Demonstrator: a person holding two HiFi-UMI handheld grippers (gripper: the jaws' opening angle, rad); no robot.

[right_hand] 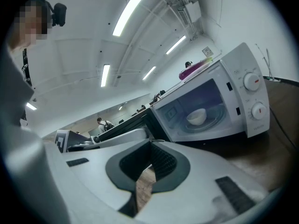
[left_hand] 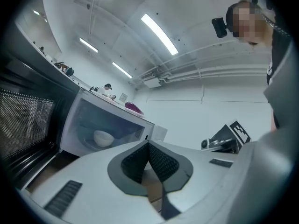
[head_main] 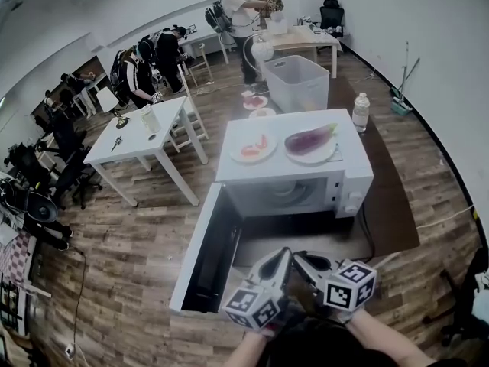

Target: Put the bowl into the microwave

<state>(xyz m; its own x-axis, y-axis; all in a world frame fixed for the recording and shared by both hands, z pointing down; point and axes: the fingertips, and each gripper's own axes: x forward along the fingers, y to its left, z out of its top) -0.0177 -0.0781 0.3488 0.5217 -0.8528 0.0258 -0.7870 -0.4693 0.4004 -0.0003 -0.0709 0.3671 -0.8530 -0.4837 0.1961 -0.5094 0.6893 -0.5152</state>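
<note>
A white microwave (head_main: 294,176) stands on a dark mat, its door (head_main: 200,252) swung wide open to the left. The white bowl (right_hand: 196,116) sits inside on the turntable; it also shows in the left gripper view (left_hand: 103,137) and dimly in the head view (head_main: 287,194). Both grippers hover side by side in front of the open cavity, apart from the microwave. My left gripper (head_main: 276,264) (left_hand: 148,146) is shut with nothing between its pads. My right gripper (head_main: 309,261) (right_hand: 150,146) is shut and empty too.
On top of the microwave lie a plate with a purple eggplant (head_main: 311,140) and a plate with red food (head_main: 253,147). Behind stand a white bin (head_main: 296,82), a water bottle (head_main: 361,112) and a white table (head_main: 141,132). Several people are at the back.
</note>
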